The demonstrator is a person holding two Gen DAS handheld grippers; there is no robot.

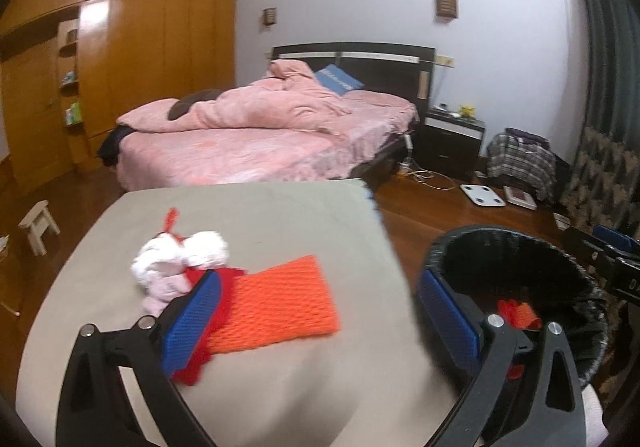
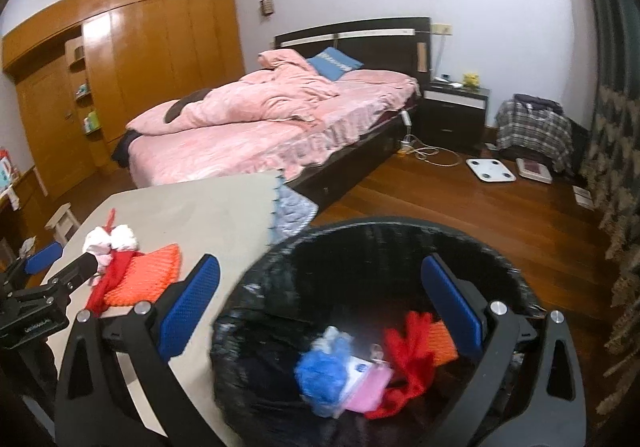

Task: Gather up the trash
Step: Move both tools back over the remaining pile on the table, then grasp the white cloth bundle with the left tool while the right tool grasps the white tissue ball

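Bin (image 2: 360,247) rim just beside table (image 2: 224,203) edge

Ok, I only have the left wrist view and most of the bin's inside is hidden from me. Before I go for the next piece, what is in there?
Observer: The right wrist view looks straight down into the black bin. A blue wad, a pink piece, a red scrap and some orange netting lie at the bottom.
Operator: I can only see the edge of the right gripper. Is it carrying anything?
Observer: No. The right gripper is over the bin with its jaws wide open and nothing between them.
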